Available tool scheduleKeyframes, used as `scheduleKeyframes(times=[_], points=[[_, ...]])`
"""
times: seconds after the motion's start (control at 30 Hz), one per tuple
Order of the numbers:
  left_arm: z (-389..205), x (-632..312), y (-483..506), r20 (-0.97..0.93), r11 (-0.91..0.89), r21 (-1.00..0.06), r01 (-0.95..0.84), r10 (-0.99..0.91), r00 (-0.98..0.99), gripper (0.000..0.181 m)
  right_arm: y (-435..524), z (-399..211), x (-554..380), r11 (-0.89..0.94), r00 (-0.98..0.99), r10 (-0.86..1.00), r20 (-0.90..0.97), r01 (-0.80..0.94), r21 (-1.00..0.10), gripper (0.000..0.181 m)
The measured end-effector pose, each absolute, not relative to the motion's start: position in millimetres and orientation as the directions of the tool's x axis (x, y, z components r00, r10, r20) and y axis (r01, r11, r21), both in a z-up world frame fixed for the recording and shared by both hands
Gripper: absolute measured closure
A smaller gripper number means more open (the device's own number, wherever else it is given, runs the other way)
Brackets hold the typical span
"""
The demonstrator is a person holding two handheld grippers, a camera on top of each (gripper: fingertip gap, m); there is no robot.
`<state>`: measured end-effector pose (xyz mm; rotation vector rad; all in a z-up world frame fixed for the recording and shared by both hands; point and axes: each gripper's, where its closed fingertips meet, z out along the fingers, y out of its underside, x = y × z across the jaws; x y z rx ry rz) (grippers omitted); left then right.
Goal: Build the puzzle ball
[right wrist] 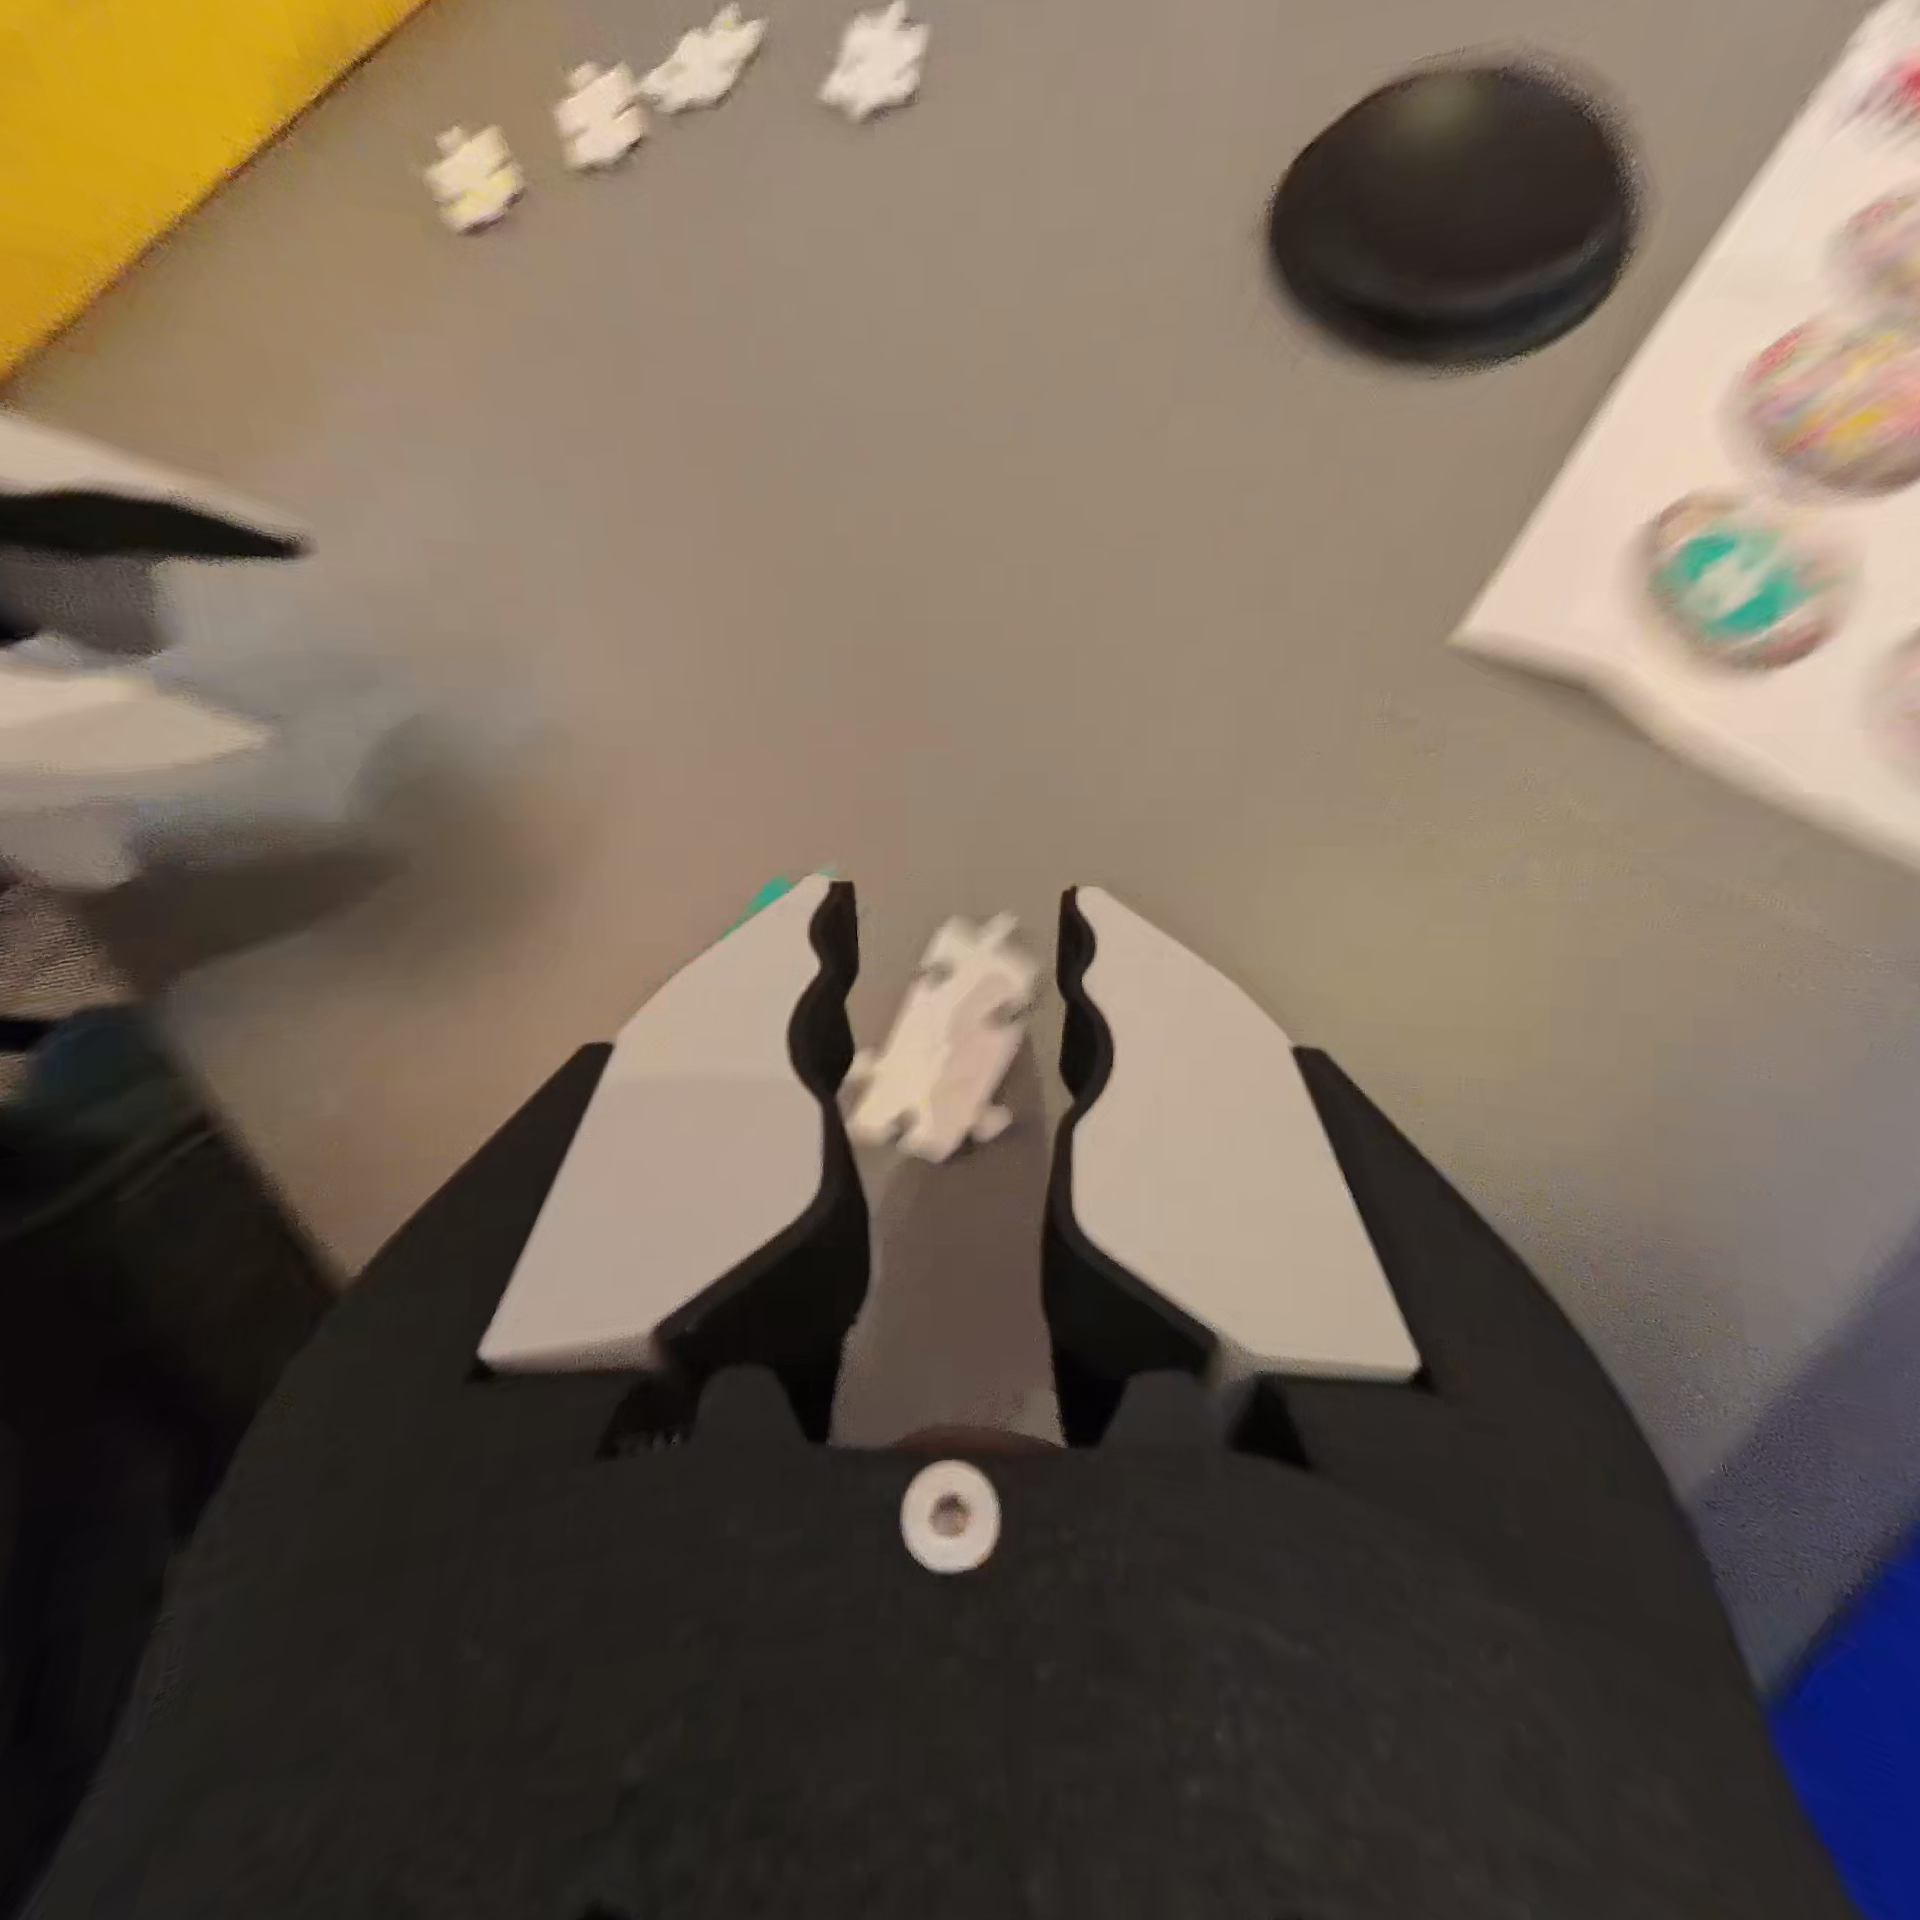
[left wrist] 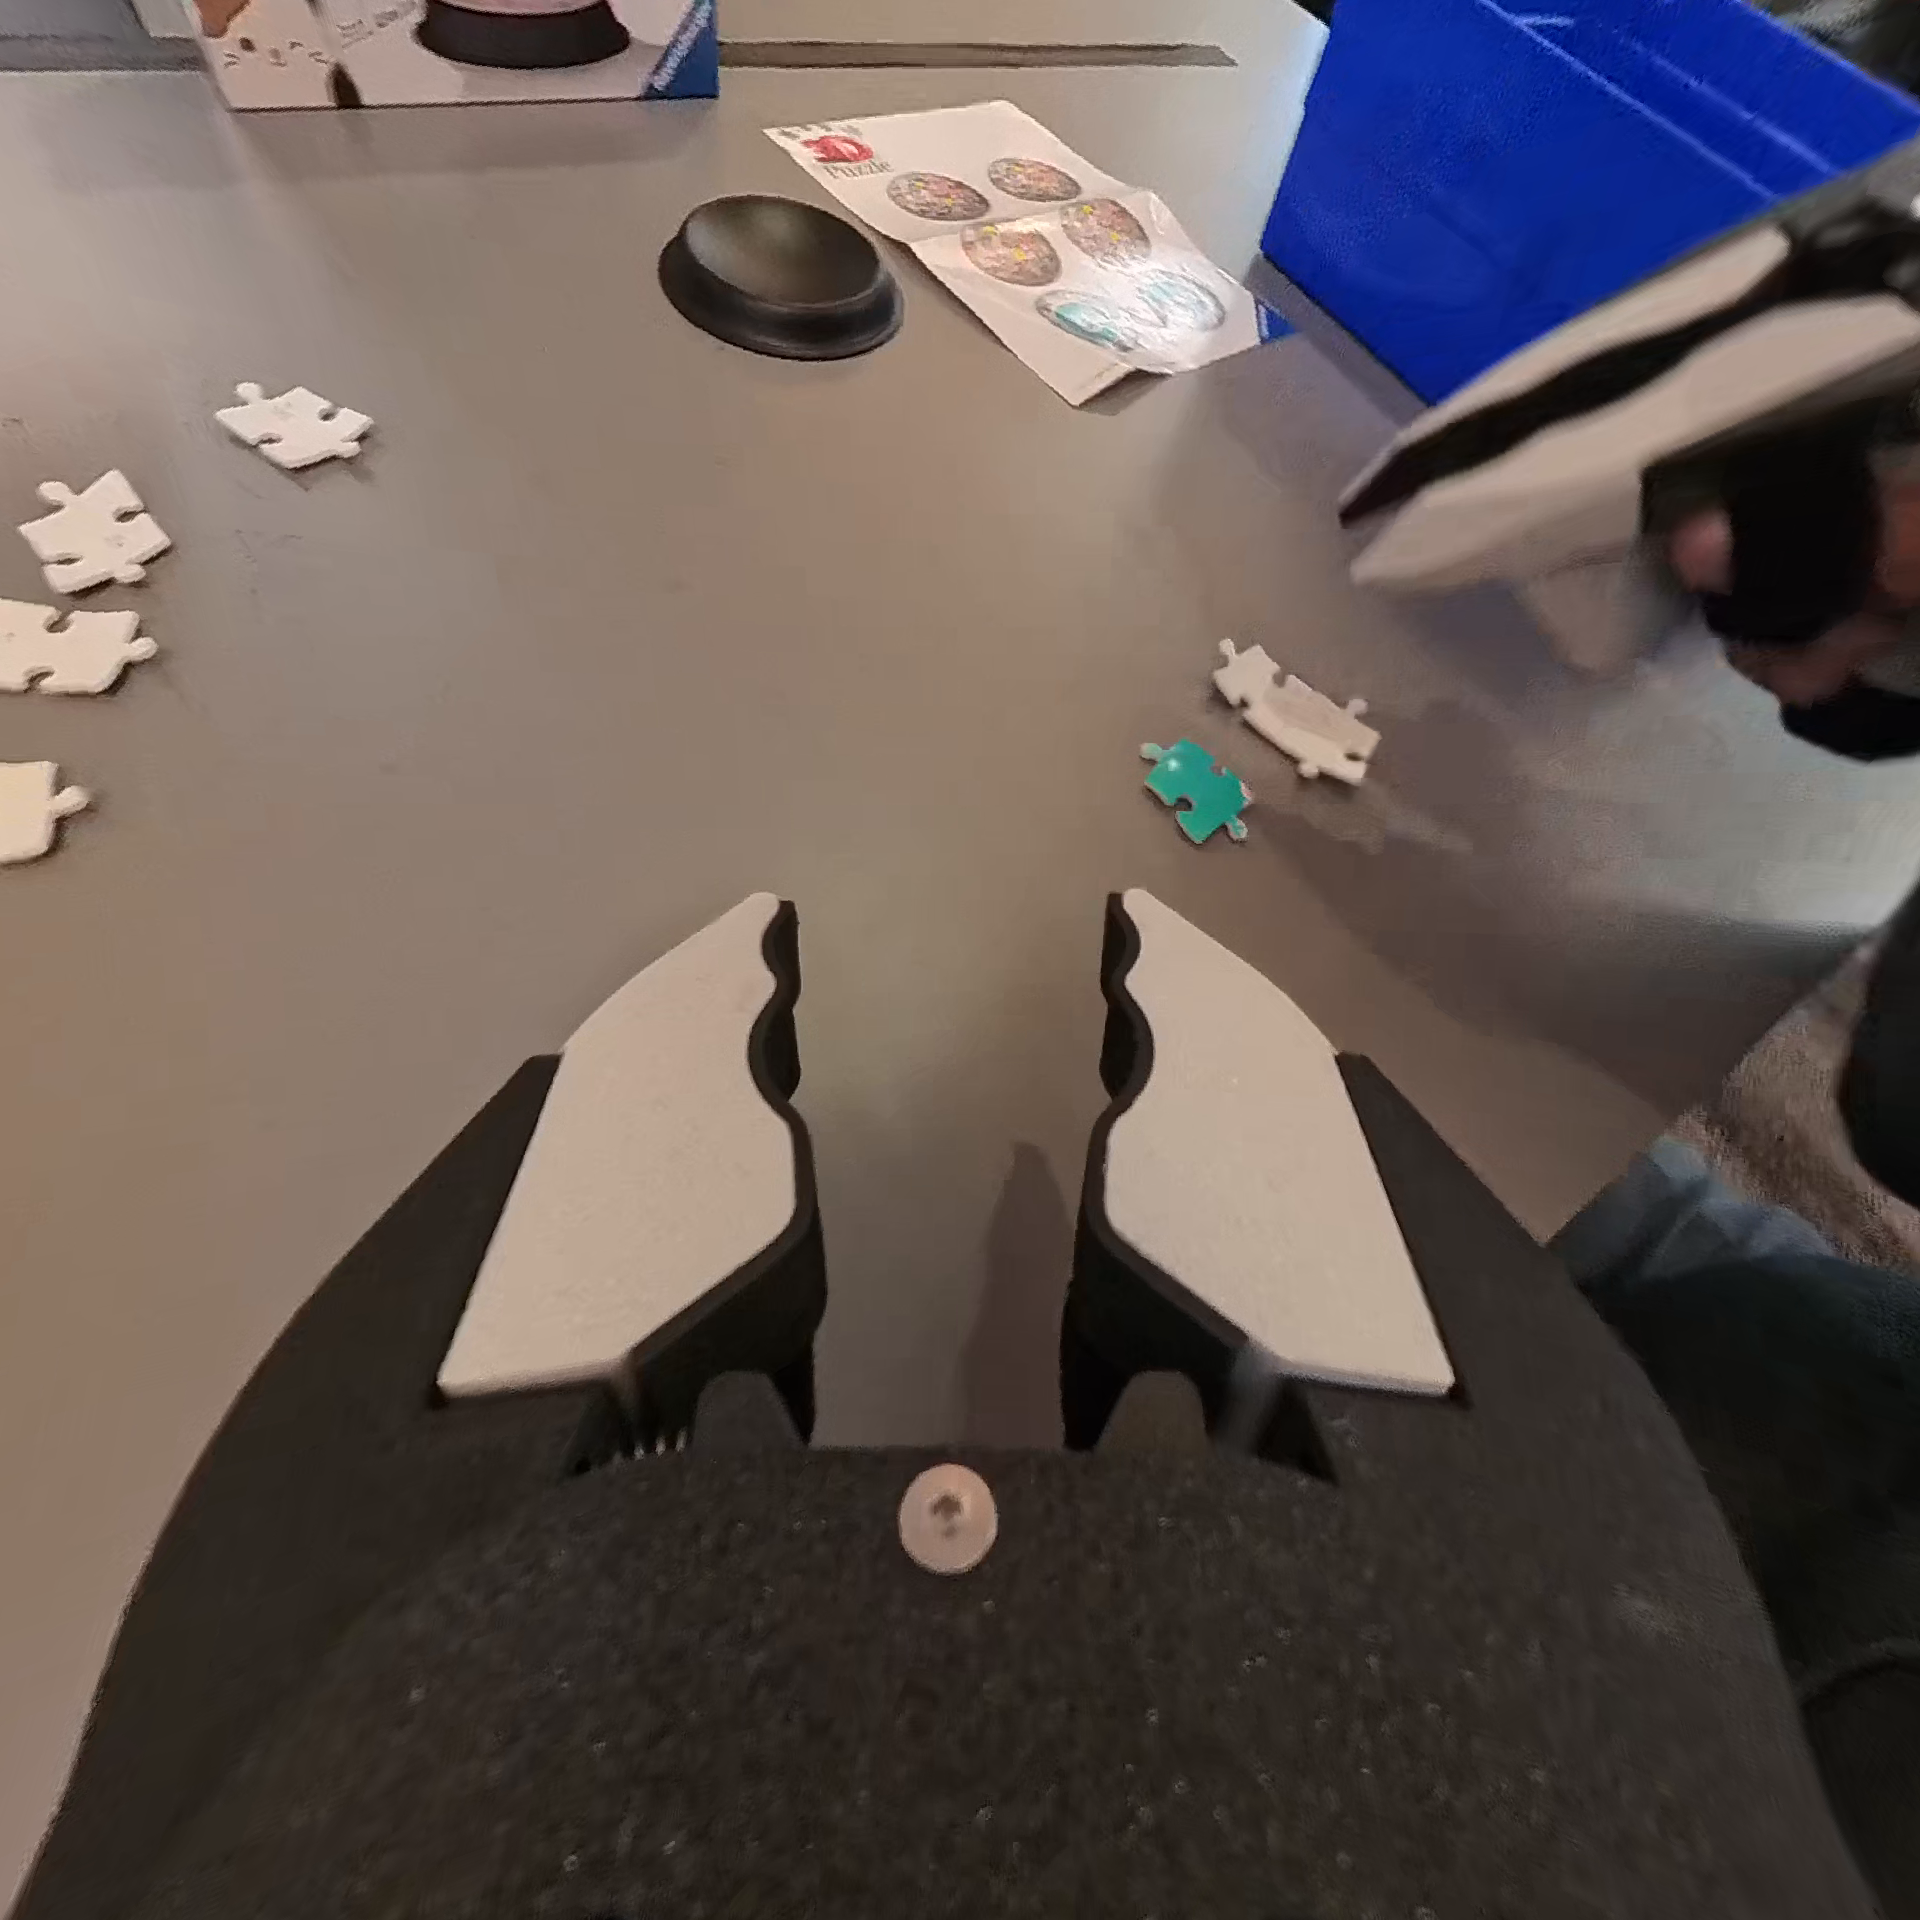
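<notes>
Jaws apart on both — right gripper [right wrist: 958,904] straddled joined white pieces [right wrist: 951,1049], seemingly untouched; left gripper [left wrist: 951,914] empty, teal piece [left wrist: 1197,790] at one o'clock.

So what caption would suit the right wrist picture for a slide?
Open right tool poised over joined white puzzle pieces on the grey table.

The bench [left wrist: 582,644] is seen as grey, smooth and matt. The stand [left wrist: 781,272] looks like black plastic with a soft shine. The leaflet [left wrist: 1049,244] is glossy paper, creased. The white pieces [left wrist: 1294,709] appear matt like card; the green piece [left wrist: 1195,790] is shinier. The left tool [left wrist: 948,935] is made of rough black plastic, with matt grey plates and a metal screw [left wrist: 947,1519].
</notes>
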<state>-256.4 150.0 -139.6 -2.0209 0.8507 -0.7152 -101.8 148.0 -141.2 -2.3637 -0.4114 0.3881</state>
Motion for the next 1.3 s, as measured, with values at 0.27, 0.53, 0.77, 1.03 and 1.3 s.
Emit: scheduleKeyframes(times=[0.27,0.53,0.77,1.03,1.3], points=[[-147,-235,141,0.119,-0.352,-0.825,-0.442,-0.873,0.473,0.125,100,-178,-130,-0.687,0.903,0.425,-0.065,0.275,-0.673,0.168],[-160,-215,122,0.072,-0.257,-0.787,-0.561,-0.941,0.330,0.125,97,-191,-105,-0.717,0.897,0.436,-0.072,0.297,-0.631,0.166],[-180,-175,130,-0.026,-0.131,-0.710,-0.692,-0.977,0.212,0.126,99,-191,-101,-0.707,0.887,0.450,-0.102,0.284,-0.648,0.165],[-188,-147,131,-0.003,-0.023,-0.666,-0.746,-0.999,0.033,0.126,101,-170,-100,-0.594,0.855,0.517,-0.039,0.325,-0.736,0.166],[-194,-145,129,0.017,0.030,-0.646,-0.763,-0.998,-0.054,0.138,99,-169,-103,-0.558,0.840,0.536,-0.088,0.274,-0.783,0.167]])
